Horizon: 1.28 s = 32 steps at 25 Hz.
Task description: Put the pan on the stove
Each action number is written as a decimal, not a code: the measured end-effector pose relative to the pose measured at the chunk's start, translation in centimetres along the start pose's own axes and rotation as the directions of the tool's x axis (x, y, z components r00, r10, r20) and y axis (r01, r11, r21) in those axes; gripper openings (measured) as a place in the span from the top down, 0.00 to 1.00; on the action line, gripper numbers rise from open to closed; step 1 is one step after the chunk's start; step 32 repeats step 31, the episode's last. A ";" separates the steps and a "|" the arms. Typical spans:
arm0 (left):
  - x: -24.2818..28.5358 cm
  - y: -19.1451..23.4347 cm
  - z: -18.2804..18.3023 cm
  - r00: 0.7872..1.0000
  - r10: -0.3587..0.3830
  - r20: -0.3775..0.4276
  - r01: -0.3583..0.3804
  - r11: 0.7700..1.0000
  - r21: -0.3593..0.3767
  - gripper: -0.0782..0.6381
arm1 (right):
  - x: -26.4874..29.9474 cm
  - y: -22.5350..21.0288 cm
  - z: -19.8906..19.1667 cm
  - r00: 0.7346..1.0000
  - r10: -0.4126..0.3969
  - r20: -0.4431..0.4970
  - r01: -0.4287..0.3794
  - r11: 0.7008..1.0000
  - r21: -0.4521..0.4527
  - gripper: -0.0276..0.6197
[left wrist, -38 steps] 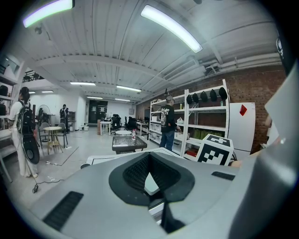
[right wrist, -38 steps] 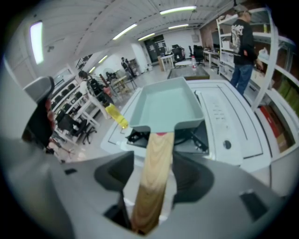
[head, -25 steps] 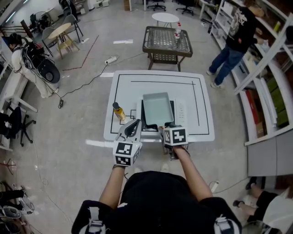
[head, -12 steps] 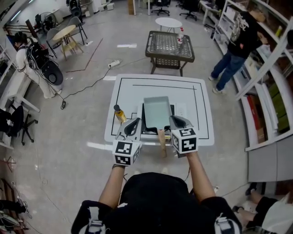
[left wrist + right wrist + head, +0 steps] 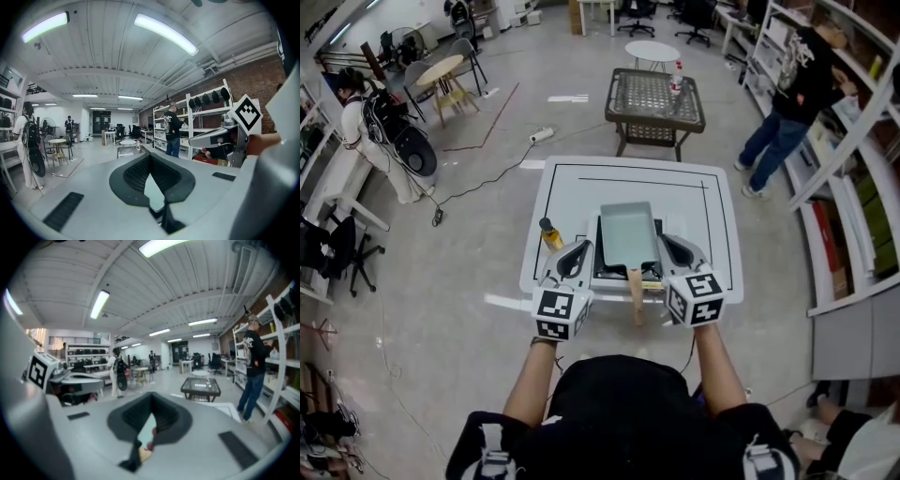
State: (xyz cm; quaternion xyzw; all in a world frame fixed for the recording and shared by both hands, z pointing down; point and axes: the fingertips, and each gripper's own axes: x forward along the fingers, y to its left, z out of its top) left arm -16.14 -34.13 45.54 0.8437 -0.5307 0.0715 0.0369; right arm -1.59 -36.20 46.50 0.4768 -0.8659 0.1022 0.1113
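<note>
Head view: the pan (image 5: pixel 628 234) sits on the stove (image 5: pixel 600 255) on the table (image 5: pixel 572 183), with the left gripper (image 5: pixel 575 255) and right gripper (image 5: pixel 675 251) either side, clear of it

Left gripper view: fingers together, empty

Right gripper view: fingers together, empty

The task looks done

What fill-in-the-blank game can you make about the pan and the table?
The rectangular pan sits on the ____.
The bottle stands on the white table, to the pan's ____ in the head view.
The left gripper and the right gripper hold nothing, and both have their jaws ____.
Missing words: stove; left; shut.
</note>
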 end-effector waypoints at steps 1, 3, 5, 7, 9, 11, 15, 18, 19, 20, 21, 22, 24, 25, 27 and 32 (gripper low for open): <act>-0.1 0.2 0.1 1.000 0.005 -0.001 -0.005 1.000 0.005 0.86 | 0.0 0.1 -0.1 1.000 0.013 0.007 -0.013 1.000 0.003 0.91; -0.3 0.8 0.3 1.000 0.017 0.001 -0.017 1.000 0.007 0.86 | -0.1 0.3 -0.3 1.000 0.026 0.011 -0.026 1.000 0.004 0.91; -0.5 1.1 0.4 1.000 0.024 0.005 -0.024 1.000 0.002 0.86 | -0.1 0.4 -0.6 0.999 0.032 0.005 -0.032 0.999 0.007 0.91; -0.6 1.0 0.3 1.000 0.024 0.004 -0.024 1.000 0.000 0.86 | 0.1 0.5 -0.8 0.999 0.036 -0.002 -0.036 0.999 0.004 0.91; -0.6 0.8 0.1 1.000 0.019 0.001 -0.019 1.000 0.002 0.86 | 0.2 0.6 -0.9 0.999 0.042 -0.004 -0.042 0.999 0.001 0.91; -0.5 0.6 0.1 1.000 0.014 0.000 -0.014 1.000 0.004 0.86 | 0.3 0.7 -0.9 0.999 0.045 -0.003 -0.045 0.999 0.002 0.91; -0.3 0.5 0.2 1.000 0.008 0.003 -0.008 1.000 0.005 0.86 | 0.4 0.8 -1.0 0.999 0.051 -0.006 -0.051 0.999 0.006 0.91; -0.2 0.3 0.6 1.000 0.004 0.009 -0.004 1.000 0.009 0.86 | 0.4 0.7 -0.9 0.999 0.046 -0.007 -0.046 0.999 0.007 0.91; -0.2 0.3 0.6 1.000 0.002 0.009 -0.002 1.000 0.010 0.86 | 0.4 0.6 -0.9 0.999 0.044 -0.007 -0.044 0.999 0.006 0.91; -0.3 0.2 0.6 1.000 0.001 0.008 -0.001 1.000 0.011 0.86 | 0.4 0.6 -1.0 0.999 0.042 -0.009 -0.042 0.999 0.006 0.91; -0.3 0.2 0.5 1.000 0.001 0.007 -0.001 1.000 0.012 0.86 | 0.4 0.6 -1.1 0.999 0.041 -0.010 -0.041 0.999 0.005 0.91; -0.3 0.1 0.5 1.000 0.000 0.005 0.000 1.000 0.013 0.86 | 0.4 0.5 -1.2 0.999 0.040 -0.012 -0.040 0.999 0.005 0.91; -0.3 0.0 0.4 1.000 -0.003 0.004 0.003 1.000 0.013 0.86 | 0.4 0.5 -1.3 0.999 0.039 -0.016 -0.039 0.999 0.006 0.91; -0.3 -0.1 0.4 1.000 -0.005 0.003 0.005 1.000 0.013 0.86 | 0.4 0.5 -1.3 0.999 0.040 -0.017 -0.039 0.999 0.006 0.91; -0.3 0.0 0.3 1.000 -0.007 -0.002 0.007 1.000 0.015 0.86 | 0.6 0.7 -1.3 0.999 0.042 -0.020 -0.042 0.999 0.005 0.91; -0.2 0.2 -0.2 1.000 -0.008 -0.008 0.008 1.000 0.015 0.86 | 1.1 1.0 -1.6 0.998 0.051 -0.021 -0.051 0.999 0.001 0.91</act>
